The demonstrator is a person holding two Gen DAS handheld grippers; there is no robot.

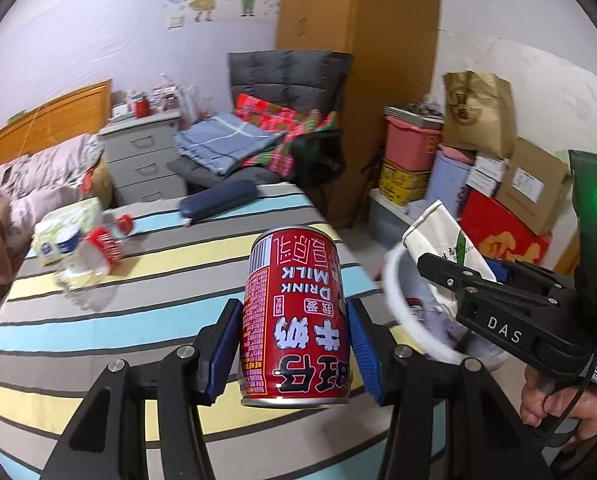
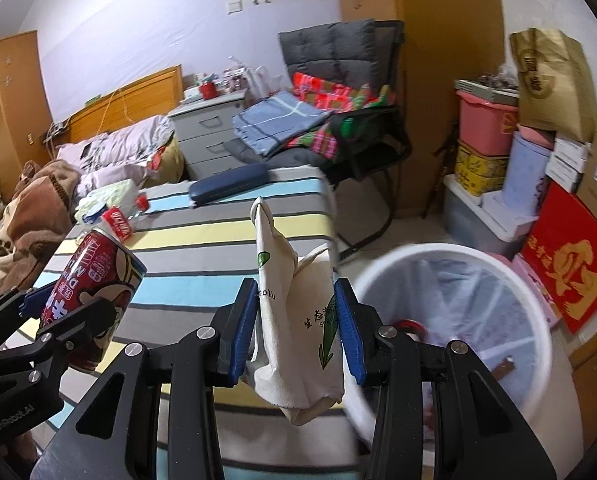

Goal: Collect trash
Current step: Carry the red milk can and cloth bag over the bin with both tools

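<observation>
My left gripper (image 1: 294, 344) is shut on a red milk drink can (image 1: 294, 316), held upside down above the striped table (image 1: 138, 312); the can also shows in the right wrist view (image 2: 94, 280). My right gripper (image 2: 298, 328) is shut on a crumpled white paper bag (image 2: 294, 320) with green print, held at the table's right edge beside the white trash bin (image 2: 546, 320). In the left wrist view the right gripper (image 1: 450, 268) holds the bag (image 1: 446, 240) over the bin's rim (image 1: 394, 292). The bin holds a liner and some trash.
An empty clear plastic bottle with a red label (image 1: 94, 256), a tissue pack (image 1: 66, 228) and a dark blue case (image 1: 218, 200) lie on the table's far side. A chair with blankets (image 2: 322, 120), stacked boxes (image 2: 538, 160) and a bed (image 2: 98, 160) surround it.
</observation>
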